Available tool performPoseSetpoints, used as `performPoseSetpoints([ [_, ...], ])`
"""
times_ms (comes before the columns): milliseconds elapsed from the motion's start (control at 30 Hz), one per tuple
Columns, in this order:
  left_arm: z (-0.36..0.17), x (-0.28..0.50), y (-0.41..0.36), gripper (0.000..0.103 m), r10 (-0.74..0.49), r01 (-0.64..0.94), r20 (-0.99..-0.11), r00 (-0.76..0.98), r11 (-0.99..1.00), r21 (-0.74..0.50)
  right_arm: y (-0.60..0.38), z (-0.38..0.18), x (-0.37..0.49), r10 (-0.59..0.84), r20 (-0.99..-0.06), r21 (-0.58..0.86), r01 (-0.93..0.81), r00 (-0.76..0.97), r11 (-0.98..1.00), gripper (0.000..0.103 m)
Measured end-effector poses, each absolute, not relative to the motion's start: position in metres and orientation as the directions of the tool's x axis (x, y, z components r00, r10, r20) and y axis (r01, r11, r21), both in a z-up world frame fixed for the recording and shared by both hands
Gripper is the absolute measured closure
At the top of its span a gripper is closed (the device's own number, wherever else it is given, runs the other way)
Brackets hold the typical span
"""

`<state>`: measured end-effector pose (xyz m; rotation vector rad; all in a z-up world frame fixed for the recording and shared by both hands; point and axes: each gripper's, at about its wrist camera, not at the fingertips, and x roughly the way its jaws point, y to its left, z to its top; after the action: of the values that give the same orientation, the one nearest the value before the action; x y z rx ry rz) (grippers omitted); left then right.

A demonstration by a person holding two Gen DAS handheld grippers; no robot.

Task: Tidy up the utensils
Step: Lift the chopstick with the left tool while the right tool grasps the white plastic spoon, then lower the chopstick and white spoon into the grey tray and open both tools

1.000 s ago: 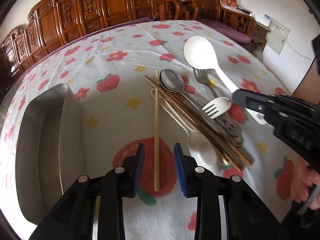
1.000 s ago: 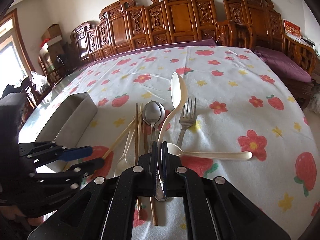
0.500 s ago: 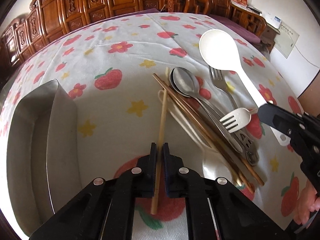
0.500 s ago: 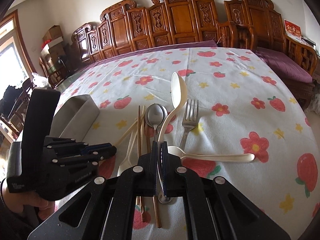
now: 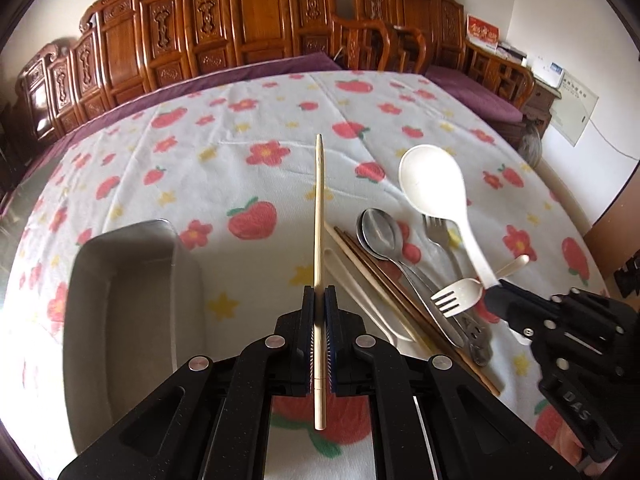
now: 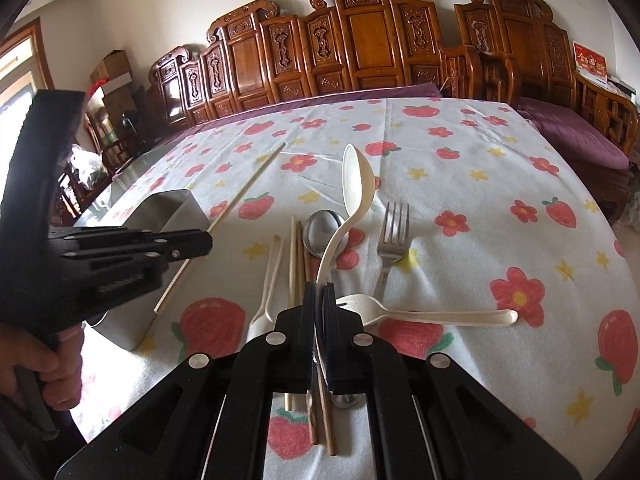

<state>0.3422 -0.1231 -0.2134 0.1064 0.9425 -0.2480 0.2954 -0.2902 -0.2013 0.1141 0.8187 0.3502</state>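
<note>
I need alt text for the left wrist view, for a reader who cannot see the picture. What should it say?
The left gripper is shut on a pale wooden chopstick that points away over a fruit-and-flower tablecloth. A metal tray sits at left; at right lie more chopsticks, metal spoons, forks, and a white rice paddle gripped by the right gripper.

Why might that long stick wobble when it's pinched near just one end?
The pale chopstick is gripped by the left gripper near its blunt end, so most of it sticks out and could swing or tilt. It looks thin, smooth and light, so it might slip. It stays straight, so it is probably stiff.
</note>
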Motion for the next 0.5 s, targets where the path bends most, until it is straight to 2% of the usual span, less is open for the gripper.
performPoseSetpoints([
  [500,-0.175,0.305,-0.064,0.099,-0.176,0.292,-0.77,0.613,0.956,0.014,-0.241,-0.182,0.274,0.365,-0.696,0.169,-0.353,0.618,0.92,0.098],
])
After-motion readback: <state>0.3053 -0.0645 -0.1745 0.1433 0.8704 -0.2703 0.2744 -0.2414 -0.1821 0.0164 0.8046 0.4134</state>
